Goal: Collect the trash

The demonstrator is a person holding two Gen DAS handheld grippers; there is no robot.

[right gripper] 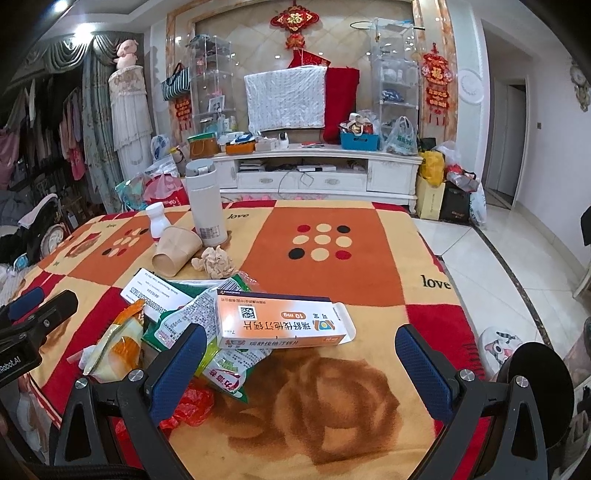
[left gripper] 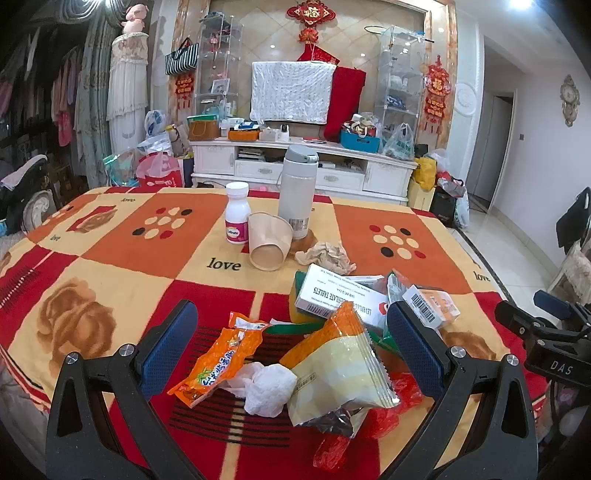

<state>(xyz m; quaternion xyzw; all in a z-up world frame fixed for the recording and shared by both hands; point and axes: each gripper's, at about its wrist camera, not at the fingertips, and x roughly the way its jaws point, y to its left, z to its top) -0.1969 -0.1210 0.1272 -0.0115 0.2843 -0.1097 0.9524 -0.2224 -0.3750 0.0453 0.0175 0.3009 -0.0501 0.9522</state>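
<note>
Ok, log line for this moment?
left gripper: open over wrappers | right gripper: open near orange box | nothing held

- tablecloth has "love" woven in all over
- pink-labelled white bottle, far side: "Caltrate"
- white medicine box: "TABLETS"
- orange medicine box, near right: "10 mg"
- right gripper's body: "DAS"
- left gripper's body: "Robot.AI"

Behind the worktop, a white TV cabinet against a marble-tiled wall. Above it, a covered screen and red knot ornaments. At left, curtains; at right, glossy pale floor tiles. Bright ceiling lights.
</note>
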